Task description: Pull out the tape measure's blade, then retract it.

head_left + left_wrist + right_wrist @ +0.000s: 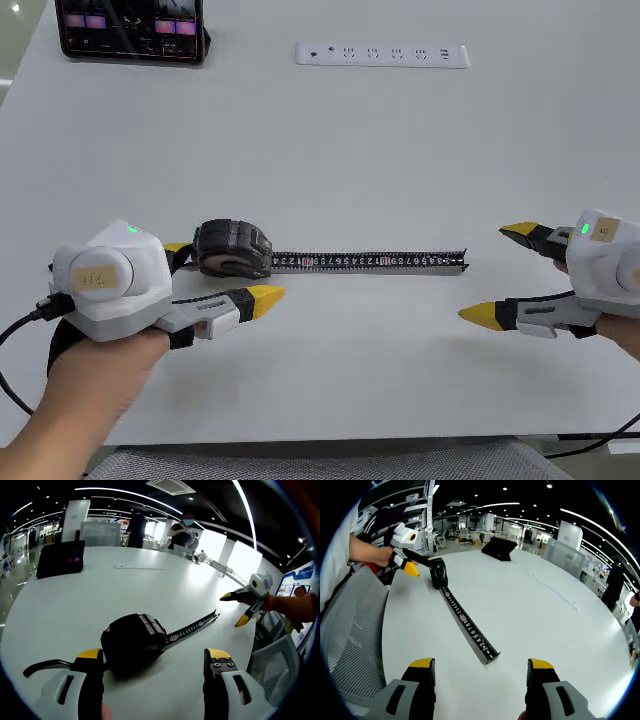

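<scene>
A black tape measure case (232,249) lies on the white table (350,150), its blade (370,262) drawn out to the right and lying flat. My left gripper (222,272) is open, one yellow-tipped jaw on each side of the case. In the left gripper view the case (132,640) sits just ahead of the left gripper (154,655), apart from its fingertips (218,654). My right gripper (500,273) is open with nothing in it, a little to the right of the blade's end hook (463,262). In the right gripper view the blade end (490,657) lies just ahead of the right gripper (481,664).
A dark tablet (132,28) stands at the far left of the table and a white power strip (382,54) lies at the far middle. The table's front edge (330,438) runs just below my hands. A grey mesh chair (350,630) stands close by.
</scene>
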`<state>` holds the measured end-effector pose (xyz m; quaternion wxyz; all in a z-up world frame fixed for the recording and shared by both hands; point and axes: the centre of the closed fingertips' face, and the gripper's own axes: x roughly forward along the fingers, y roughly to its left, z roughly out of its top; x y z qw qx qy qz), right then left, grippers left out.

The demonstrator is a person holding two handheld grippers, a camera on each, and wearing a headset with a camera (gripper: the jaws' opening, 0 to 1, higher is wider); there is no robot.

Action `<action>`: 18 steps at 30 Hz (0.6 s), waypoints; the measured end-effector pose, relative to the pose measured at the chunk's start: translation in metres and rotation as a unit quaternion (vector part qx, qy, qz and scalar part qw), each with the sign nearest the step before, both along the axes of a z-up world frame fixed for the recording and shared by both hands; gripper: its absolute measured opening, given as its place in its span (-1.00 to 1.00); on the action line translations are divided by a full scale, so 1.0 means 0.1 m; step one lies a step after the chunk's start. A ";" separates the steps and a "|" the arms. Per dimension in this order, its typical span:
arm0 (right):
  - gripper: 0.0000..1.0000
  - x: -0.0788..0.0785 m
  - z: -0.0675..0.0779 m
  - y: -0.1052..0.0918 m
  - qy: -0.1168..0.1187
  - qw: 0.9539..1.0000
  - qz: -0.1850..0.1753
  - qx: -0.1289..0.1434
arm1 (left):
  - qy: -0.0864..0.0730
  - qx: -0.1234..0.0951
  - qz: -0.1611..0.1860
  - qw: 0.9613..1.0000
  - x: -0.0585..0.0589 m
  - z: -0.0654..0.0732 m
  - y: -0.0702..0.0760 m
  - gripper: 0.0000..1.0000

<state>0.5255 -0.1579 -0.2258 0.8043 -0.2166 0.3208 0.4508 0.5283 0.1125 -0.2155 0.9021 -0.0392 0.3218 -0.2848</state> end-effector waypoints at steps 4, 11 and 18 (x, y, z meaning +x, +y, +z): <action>0.44 0.01 0.00 -0.01 0.001 1.000 0.003 -0.002 | 0.002 -0.002 0.006 1.000 0.02 -0.01 -0.01 0.58; 0.25 0.06 0.03 0.04 0.005 1.000 0.030 -0.003 | 0.000 -0.003 0.028 1.000 0.05 -0.01 -0.03 0.57; 0.09 0.10 -0.02 0.05 0.022 0.997 0.071 -0.023 | -0.005 0.009 0.054 0.998 0.09 -0.05 -0.03 0.56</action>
